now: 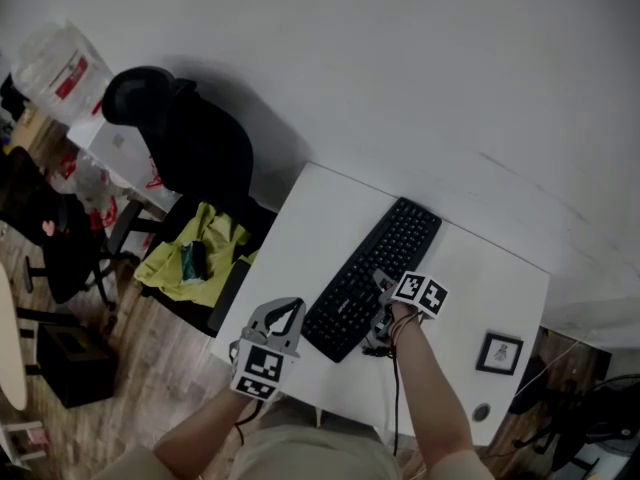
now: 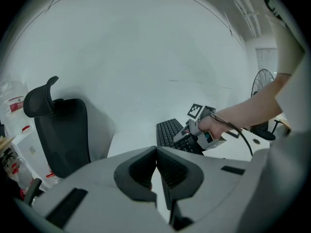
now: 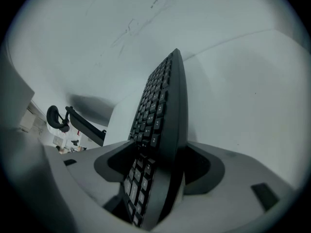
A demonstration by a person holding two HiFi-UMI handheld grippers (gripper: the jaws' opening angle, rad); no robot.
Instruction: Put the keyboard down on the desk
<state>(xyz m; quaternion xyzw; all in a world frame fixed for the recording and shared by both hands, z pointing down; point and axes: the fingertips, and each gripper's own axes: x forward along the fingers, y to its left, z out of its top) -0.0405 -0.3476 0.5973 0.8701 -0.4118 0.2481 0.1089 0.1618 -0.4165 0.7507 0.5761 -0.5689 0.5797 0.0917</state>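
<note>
The black keyboard (image 1: 375, 273) lies slantwise on the white desk (image 1: 320, 218), its far end toward the wall. My right gripper (image 1: 380, 313) is at its near right edge. In the right gripper view the keyboard (image 3: 163, 110) stands edge-on between the jaws of the right gripper (image 3: 160, 164), with a gap on either side, so the jaws are open around it. My left gripper (image 1: 285, 313) hovers over the desk's near left corner, clear of the keyboard. Its pads (image 2: 163, 166) meet with nothing between them. From there the keyboard (image 2: 170, 130) and the right gripper (image 2: 187, 132) show ahead.
A black office chair (image 1: 190, 138) stands left of the desk. A yellow-green cloth (image 1: 195, 253) lies on a seat beside the desk's left edge. A small framed picture (image 1: 498, 352) sits near the desk's right corner. A white wall runs behind the desk, and a fan (image 2: 262, 81) stands at far right.
</note>
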